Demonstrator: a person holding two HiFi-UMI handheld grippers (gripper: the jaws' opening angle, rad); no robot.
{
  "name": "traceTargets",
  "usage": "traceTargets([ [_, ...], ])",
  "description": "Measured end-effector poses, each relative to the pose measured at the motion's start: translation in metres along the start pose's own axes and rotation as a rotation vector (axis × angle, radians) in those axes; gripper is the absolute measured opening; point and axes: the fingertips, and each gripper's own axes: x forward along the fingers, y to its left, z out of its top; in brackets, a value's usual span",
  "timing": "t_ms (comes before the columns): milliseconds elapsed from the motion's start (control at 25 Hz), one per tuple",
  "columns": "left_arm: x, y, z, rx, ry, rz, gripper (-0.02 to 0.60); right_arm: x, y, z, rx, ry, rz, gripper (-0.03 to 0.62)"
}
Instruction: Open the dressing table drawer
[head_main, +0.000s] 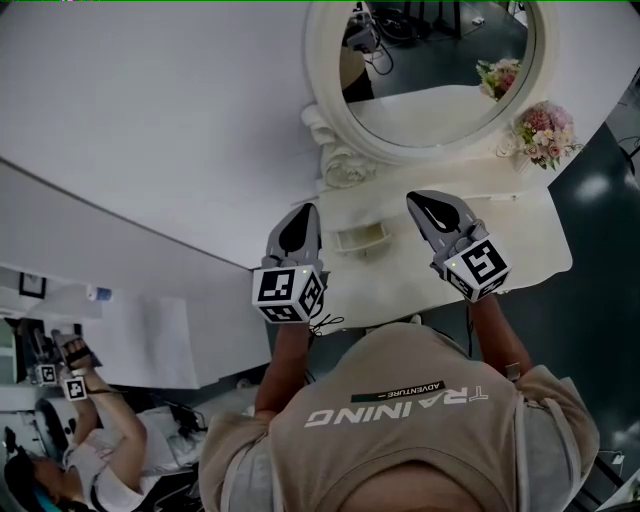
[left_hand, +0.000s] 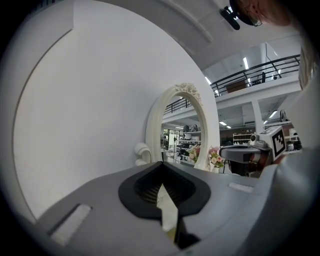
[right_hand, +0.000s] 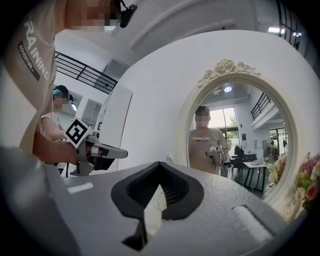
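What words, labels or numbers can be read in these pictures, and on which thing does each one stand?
"TRAINING": large pale letters on the person's shirt, upside down in the head view.
"ADVENTURE": small print on a dark strip beside it.
Shirt print reflected in the mirror: too small to read.
Marker cubes: square patterns only, no words.

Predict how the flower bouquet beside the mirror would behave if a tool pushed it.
The flower bouquet looks top-heavy, so it would probably tip rather than slide. It stands by the dressing table's end, so a push might knock it off. Its blooms likely crush easily.
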Motion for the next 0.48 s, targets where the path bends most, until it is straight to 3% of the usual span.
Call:
traceTargets([
  [480,-0.0041,-0.0028,-0.0021,-0.016,0.005,-0.011,0.018,0.0000,0.0013,0.0004,-0.010,-0.002,-0.003,0.003],
])
